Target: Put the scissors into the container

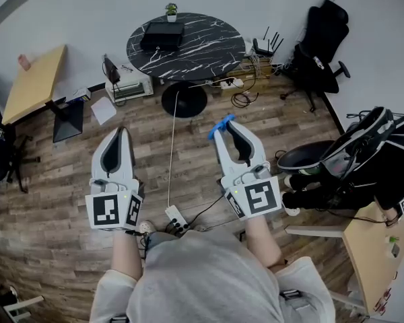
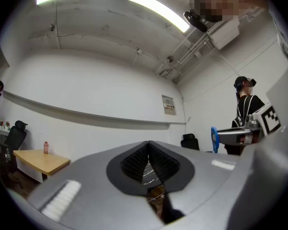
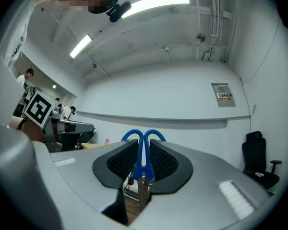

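Blue-handled scissors stand clamped between the pads of my right gripper, handles up and metal blades pointing down. In the head view the blue handles stick out past the tip of the right gripper, held above the wooden floor. My left gripper hangs level beside it, about a hand's width to the left. Its pads meet at the tip with nothing between them, as the left gripper shows in its own view. No container is recognisable in any view.
A round black marble table with a dark box and a small plant stands ahead. A power strip and cables lie on the floor. A black office chair is at the right, a wooden table at the left, bags at my right.
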`<state>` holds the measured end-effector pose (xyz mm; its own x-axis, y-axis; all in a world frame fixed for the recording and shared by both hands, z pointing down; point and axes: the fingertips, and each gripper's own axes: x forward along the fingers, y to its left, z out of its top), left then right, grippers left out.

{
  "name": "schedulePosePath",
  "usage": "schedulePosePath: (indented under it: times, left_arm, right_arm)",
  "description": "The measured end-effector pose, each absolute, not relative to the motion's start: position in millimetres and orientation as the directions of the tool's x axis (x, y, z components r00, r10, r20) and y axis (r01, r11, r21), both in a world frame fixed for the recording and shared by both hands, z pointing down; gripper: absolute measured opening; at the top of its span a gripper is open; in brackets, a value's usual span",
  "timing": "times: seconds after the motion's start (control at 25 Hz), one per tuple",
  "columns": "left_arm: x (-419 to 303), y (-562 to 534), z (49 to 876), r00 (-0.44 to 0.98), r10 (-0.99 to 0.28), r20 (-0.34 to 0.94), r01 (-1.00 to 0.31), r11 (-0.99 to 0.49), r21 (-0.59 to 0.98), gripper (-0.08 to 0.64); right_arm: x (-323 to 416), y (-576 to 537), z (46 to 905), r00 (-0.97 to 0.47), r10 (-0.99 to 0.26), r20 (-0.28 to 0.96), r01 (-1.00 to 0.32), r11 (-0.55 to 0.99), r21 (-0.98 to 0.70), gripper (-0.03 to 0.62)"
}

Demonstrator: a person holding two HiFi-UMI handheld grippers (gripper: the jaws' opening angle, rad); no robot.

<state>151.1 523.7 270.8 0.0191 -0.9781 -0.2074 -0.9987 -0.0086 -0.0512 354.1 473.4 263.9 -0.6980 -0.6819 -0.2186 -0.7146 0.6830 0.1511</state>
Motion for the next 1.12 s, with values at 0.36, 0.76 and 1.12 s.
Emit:
schedulePosePath:
  times: [0.36, 0.76, 1.12]
  left_arm:
    - [144.0, 524.1, 272.1, -0.003, -0.978, -0.208, -0.998, 0.014, -0.056, 0.06]
    - [88.6, 460.1, 282.1, 0.03, -0.977, -0.21, -0.999, -0.023, -0.037, 0.058]
    - [3.7, 368.3, 262.1, 0.107, -0.966, -0.235, -0.994, -0.1, -0.041, 0.058]
  right_arm:
    - [350.1, 468.4, 267.9, -0.707, -0.672, -0.221, -0.704, 0.698, 0.131, 0.077]
    - [301.5, 413.9, 276.8, -0.673, -0.71, -0.205, -0.738, 0.661, 0.135, 0.077]
    - [215.8, 339.9, 259.1, -0.624, -0.749, -0.223, -0.781, 0.606, 0.149, 0.077]
